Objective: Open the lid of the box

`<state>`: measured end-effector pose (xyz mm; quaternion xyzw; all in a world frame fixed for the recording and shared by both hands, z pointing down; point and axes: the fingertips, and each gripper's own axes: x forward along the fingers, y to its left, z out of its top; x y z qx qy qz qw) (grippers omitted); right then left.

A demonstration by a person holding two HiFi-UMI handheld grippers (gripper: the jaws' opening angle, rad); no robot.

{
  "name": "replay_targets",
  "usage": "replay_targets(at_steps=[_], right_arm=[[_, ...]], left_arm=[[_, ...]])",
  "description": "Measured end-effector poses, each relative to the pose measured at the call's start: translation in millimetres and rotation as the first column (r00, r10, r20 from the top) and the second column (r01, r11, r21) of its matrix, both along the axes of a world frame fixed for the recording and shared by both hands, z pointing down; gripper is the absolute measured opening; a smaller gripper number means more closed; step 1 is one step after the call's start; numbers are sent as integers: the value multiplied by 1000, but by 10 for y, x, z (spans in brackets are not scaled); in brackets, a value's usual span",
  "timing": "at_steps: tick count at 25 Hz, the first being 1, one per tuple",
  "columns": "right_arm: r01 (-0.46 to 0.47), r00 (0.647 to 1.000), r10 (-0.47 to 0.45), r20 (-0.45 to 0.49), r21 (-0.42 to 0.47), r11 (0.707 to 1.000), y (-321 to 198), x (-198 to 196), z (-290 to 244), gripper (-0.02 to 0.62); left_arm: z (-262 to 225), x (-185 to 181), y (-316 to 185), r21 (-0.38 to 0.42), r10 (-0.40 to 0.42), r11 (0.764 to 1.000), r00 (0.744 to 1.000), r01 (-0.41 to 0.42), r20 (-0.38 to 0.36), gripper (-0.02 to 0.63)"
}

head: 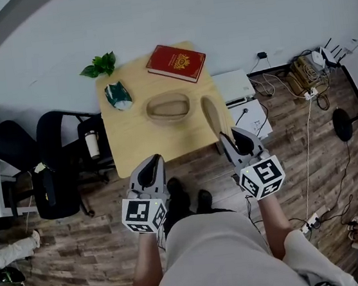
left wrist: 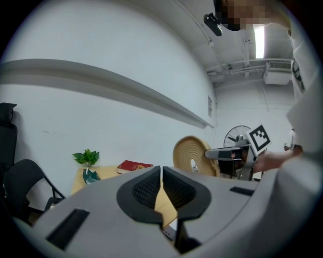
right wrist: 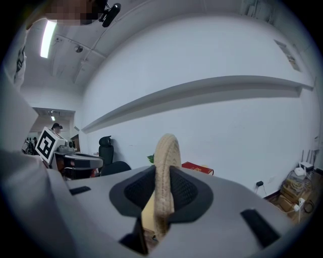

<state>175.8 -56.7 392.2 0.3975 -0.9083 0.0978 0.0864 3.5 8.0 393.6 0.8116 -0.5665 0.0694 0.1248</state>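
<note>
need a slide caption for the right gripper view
Right gripper shut on the woven lid, held upright on its edge, with the red book behind it.

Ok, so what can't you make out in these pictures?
- Box contents: head view, too small.
- Book title: head view, too small.
- Green packet print: head view, too small.
- Lid lower edge: right gripper view, behind the right hand-held gripper.

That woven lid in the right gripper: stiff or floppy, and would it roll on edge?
The tan woven oval lid is probably stiff: it stands upright, unbent, pinched at one edge by the right gripper. Its coiled fibre looks light and grippy. Released on edge, it would likely tip flat.
</note>
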Motion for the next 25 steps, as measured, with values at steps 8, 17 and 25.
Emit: replay_targets(at_steps=[8, 17, 25], right_arm=[[10, 1000, -10, -14, 4, 1000, 76, 31, -2, 78], [11, 1000, -11, -18, 1, 1000, 75, 36, 10, 78], [9, 1000, -9, -19, 0, 1000, 90, 53, 10, 78]], left_arm=[[1, 63, 66, -1, 3, 1000, 1000, -3, 0, 17], [2, 56, 72, -1, -3, 1000, 1000, 3, -3, 17], [5, 77, 96, -4, 0, 1000, 1000, 0, -1, 17]])
